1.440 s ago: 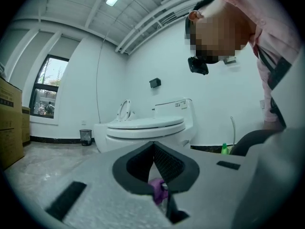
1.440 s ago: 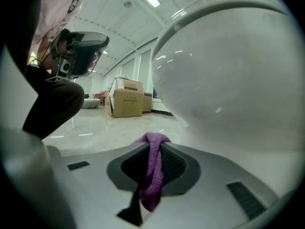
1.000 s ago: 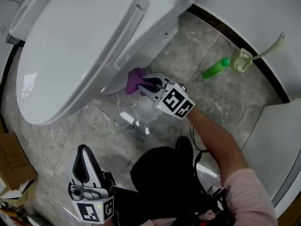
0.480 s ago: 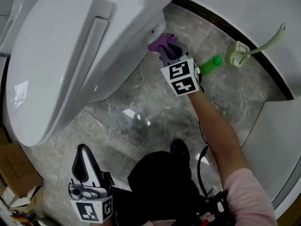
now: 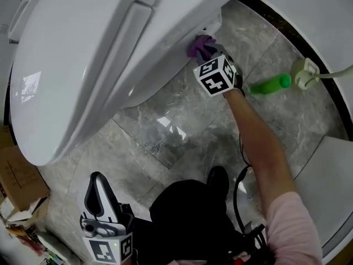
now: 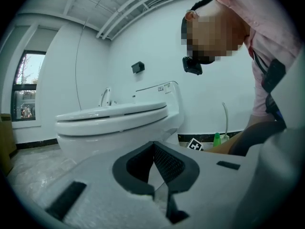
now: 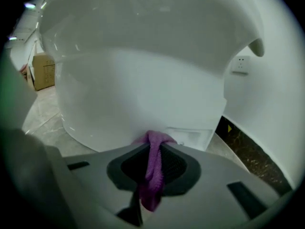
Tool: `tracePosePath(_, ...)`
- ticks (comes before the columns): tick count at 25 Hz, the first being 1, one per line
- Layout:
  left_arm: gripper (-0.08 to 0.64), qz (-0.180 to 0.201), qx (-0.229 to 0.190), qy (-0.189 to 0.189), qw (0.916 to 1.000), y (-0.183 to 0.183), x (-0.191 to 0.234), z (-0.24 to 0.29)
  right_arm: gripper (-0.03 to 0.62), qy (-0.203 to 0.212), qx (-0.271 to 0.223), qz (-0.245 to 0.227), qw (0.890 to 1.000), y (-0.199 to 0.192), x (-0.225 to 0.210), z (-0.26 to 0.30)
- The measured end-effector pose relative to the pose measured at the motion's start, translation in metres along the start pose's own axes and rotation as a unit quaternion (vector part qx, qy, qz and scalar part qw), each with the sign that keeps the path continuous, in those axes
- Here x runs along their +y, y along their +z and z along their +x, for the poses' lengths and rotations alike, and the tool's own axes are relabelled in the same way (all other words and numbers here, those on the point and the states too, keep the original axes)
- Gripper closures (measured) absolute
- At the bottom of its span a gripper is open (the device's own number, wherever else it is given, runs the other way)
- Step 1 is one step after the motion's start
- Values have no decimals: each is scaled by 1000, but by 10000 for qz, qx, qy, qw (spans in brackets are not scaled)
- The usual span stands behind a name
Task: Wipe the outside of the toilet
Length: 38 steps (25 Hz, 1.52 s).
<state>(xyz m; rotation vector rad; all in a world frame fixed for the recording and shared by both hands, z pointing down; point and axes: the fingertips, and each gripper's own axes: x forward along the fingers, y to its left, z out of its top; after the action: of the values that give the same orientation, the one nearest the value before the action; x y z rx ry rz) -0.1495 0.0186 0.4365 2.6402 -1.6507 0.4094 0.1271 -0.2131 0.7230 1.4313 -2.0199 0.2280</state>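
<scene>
Head view, lower left of frame: left gripper (image 5: 98, 184) held low by the person's dark-clothed lap, pointing up, well apart from the toilet (image 5: 83, 54). Left gripper view: its jaws are closed tip to tip with nothing between them, the toilet side-on beyond. From lower right, the person's bare forearm (image 5: 259, 148) in a pink sleeve reaches up across the grey marble floor (image 5: 165, 137) to the right gripper (image 5: 208, 53), upper centre of frame. Right gripper clenched on a purple cloth (image 5: 197, 44). Right gripper view: the cloth (image 7: 153, 171) hangs pinched between the dark pads, and its bunched top end touches the white side of the toilet base (image 7: 143, 89), low down under the overhanging bowl. Toilet fills upper left of the head view, lid down. Right of the gripper, a green bottle (image 5: 270, 85) lies on its side on the floor, near a pale fitting (image 5: 305, 72) by the dark skirting strip. Cardboard box (image 5: 16, 175) at left edge. Far wall in right gripper view has a white socket (image 7: 239, 65).
</scene>
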Motion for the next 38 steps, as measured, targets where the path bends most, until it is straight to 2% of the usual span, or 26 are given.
tracePosePath(5,552,-13,90,160,9998,-6,7,-6,538,310,-23,-201,9993,3,18,20)
tracePosePath(10,552,-45,37,98,9999,-7,5,-8,537,632,-95,-172,9978,5,33,20)
tracePosePath(15,552,-99,-65,30,9999,-2,3,-12,538,1128,-91,-416,9927,7,68,15)
tracePosePath(38,552,-146,-288,279,9991,-3,32,-58,540,2042,-148,-944,9742,29,193,-5)
